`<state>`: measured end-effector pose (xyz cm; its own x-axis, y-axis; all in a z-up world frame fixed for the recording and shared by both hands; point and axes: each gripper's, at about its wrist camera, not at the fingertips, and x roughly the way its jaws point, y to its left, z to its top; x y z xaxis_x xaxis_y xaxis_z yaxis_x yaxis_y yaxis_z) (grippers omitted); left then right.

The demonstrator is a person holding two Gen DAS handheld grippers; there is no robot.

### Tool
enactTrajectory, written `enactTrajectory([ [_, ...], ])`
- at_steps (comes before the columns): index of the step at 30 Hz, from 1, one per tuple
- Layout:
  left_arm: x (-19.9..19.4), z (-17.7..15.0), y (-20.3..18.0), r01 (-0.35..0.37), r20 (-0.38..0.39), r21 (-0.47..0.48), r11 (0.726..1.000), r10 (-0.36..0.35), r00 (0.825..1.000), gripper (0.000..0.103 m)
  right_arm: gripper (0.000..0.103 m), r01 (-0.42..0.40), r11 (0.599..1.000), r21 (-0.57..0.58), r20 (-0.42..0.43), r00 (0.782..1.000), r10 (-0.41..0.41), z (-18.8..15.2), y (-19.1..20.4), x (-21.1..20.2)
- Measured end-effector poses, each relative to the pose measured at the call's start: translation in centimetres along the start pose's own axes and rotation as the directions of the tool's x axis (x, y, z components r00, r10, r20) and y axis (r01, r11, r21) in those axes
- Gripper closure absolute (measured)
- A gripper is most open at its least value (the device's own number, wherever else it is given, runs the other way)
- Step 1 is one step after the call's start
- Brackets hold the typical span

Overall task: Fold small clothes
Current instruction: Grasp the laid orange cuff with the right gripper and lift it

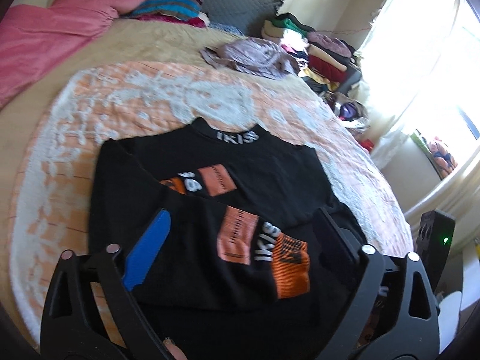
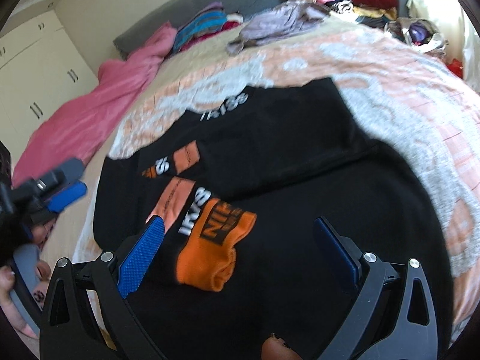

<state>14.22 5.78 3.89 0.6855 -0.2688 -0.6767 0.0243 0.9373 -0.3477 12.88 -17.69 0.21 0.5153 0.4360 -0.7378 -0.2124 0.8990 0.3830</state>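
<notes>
Left wrist view: bed [image 1: 168, 42] filling most of frame, beige cover under an orange-and-white patterned quilt [image 1: 126, 96]. Pink blanket [image 1: 45, 39] bunched along far left edge. Black sweater [image 1: 216, 177] lying flat mid-quilt, collar away from camera, orange-cuffed sleeve [image 1: 270, 255] folded across the chest. Crumpled lilac garment [image 1: 255, 57] further up the bed; striped folded pile [image 1: 171, 7] against grey headboard. Stacked folded clothes [image 1: 324, 57] heaped beside bed on window side; holder beneath not discernible. Left gripper [image 1: 243, 228] poised over sweater's near hem, jaws spread wide, nothing pinched between pads. Right wrist view: same black sweater [image 2: 300, 156] below, orange cuff [image 2: 216, 249] between the fingers but untouched. Right gripper [image 2: 240, 234] jaws likewise wide, holding nothing. Left gripper [image 2: 67, 183] visible at left edge, off the sweater, over beige cover.
</notes>
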Motion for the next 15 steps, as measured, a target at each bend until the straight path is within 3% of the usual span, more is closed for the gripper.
enactTrajectory([
  [7,-0.5,-0.1,2.1,-0.053,0.010,-0.023,0.998,0.053,0.999,0.011,0.006,0.014,1.000,0.025,-0.068,0.998,-0.012,-1.0,0.5,3.3],
  [11,-0.5,-0.2,3.1,-0.079,0.014,-0.035,0.996,0.080,0.997,0.011,0.027,0.050,0.998,-0.031,-0.046,0.998,-0.051,-1.1,1.3,4.2],
  [13,-0.5,-0.2,3.6,-0.092,0.015,-0.042,0.995,0.093,0.996,0.011,0.056,0.065,0.997,-0.049,-0.032,0.997,-0.066,-1.0,1.7,4.4],
  [15,-0.5,-0.2,4.2,-0.092,0.019,-0.056,0.994,0.093,0.995,0.011,0.070,0.060,0.996,-0.069,-0.016,0.998,-0.061,-0.8,2.1,4.3],
])
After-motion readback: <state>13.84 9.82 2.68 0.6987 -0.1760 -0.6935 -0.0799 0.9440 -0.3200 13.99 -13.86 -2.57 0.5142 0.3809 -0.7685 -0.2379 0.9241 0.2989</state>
